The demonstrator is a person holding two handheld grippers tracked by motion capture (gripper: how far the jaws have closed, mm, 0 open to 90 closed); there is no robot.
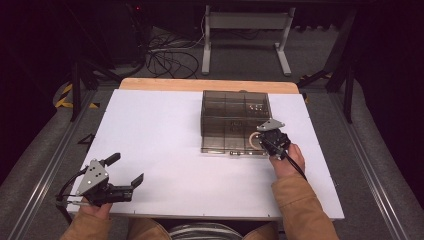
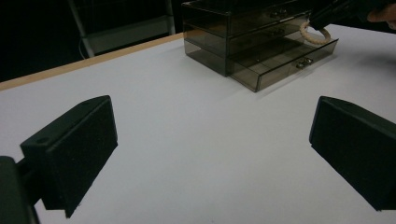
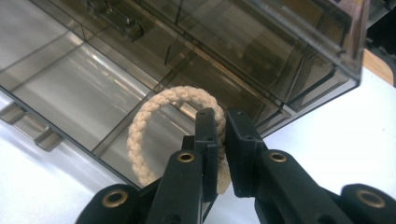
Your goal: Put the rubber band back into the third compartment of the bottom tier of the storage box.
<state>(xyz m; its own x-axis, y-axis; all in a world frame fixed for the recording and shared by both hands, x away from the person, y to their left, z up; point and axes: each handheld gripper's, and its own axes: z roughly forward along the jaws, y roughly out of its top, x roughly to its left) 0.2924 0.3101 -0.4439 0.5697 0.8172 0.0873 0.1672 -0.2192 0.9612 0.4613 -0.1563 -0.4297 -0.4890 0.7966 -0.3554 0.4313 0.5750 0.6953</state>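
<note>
while right hand-held gripper (image 3: pixel 223 122) pinches braided ring (image 3: pixel 154 126) over open drawer (image 1: pixel 232 142) | left hand-held gripper (image 1: pixel 127 170) (low) gapes

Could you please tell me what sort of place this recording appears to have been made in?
Probably a lab or data-recording workspace rather than a home: a white table on metal rails, loose cables on the grey carpeted floor, dark surroundings, and a person working with a handheld tool in each hand.

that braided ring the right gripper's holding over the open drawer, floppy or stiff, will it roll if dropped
The braided ring looks like woven cord, so probably soft and light. It keeps a round loop while the right gripper pinches one side, suggesting some stiffness. Dropped into the drawer, it would likely settle flat rather than roll.
</note>
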